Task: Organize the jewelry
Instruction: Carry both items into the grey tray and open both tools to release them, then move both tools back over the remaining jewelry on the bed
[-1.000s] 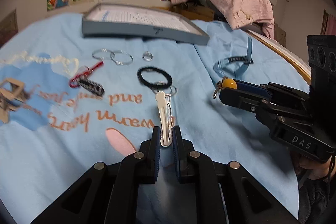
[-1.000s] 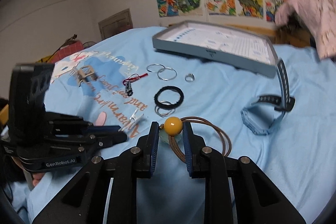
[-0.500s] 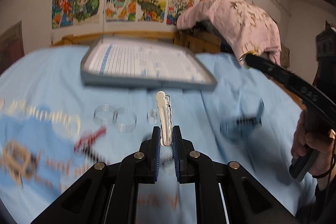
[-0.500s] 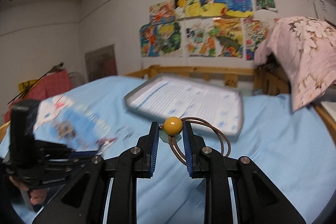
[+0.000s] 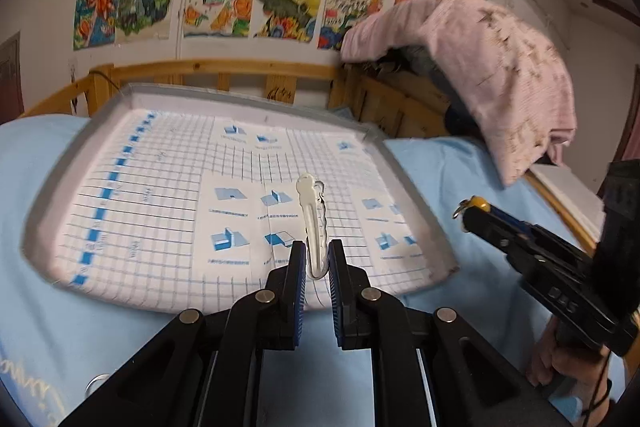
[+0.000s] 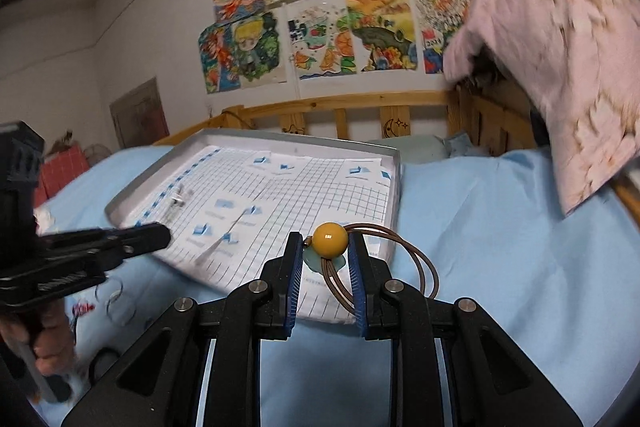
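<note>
The bed (image 5: 60, 339), covered by a light blue sheet, is the largest surface here, and it is soft: anything let go short of the tray is likely to be lost in a fold or to roll toward the near edge.

The grey tray (image 5: 420, 211), lined with gridded paper, lies on the far half of the bed. Its rim is low, so a piece released while a hand is travelling could skid across the paper and over the far wall.

The right gripper (image 6: 324, 259) is clamped on a yellow bead (image 6: 329, 246), with the brown cord loop (image 6: 424, 267) hanging free to the right of the pads. The loop could catch on the tray's near right corner, or the round bead could slip from between the flat pads.

The left gripper (image 5: 317, 263) is closed on the near end of a white hair clip (image 5: 314, 215), held over the tray's near right part. Only the clip's end is pinched, so it could pivot or drop early. The two grippers are close together, and a collision is possible.
</note>
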The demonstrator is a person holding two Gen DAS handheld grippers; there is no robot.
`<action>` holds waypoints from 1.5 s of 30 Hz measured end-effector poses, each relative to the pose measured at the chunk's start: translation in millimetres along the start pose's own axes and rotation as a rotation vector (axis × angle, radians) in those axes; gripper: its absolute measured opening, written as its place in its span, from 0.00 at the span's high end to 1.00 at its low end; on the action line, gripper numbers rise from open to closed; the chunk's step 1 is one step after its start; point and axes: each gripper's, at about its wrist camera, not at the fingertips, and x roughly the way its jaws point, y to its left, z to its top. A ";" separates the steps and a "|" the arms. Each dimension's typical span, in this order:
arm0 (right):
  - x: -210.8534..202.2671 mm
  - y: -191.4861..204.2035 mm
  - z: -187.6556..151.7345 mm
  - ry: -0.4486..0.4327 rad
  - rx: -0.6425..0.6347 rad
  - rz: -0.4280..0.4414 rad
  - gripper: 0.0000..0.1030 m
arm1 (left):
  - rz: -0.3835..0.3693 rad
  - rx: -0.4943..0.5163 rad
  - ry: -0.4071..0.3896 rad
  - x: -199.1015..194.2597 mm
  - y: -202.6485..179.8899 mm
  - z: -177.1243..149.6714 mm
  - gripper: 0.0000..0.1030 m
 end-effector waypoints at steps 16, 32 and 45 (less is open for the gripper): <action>40.0 5.8 -25.2 0.097 -0.047 -0.009 0.80 | 0.059 -0.031 0.068 29.8 0.9 -2.1 0.89; -5.9 0.4 -11.8 -0.019 0.004 -0.025 0.27 | 0.106 -0.102 -0.066 -37.5 23.6 -7.2 0.03; -160.9 62.9 -22.4 -0.192 -0.073 -0.010 0.02 | 0.155 -0.100 -0.244 -175.5 10.4 -47.0 0.00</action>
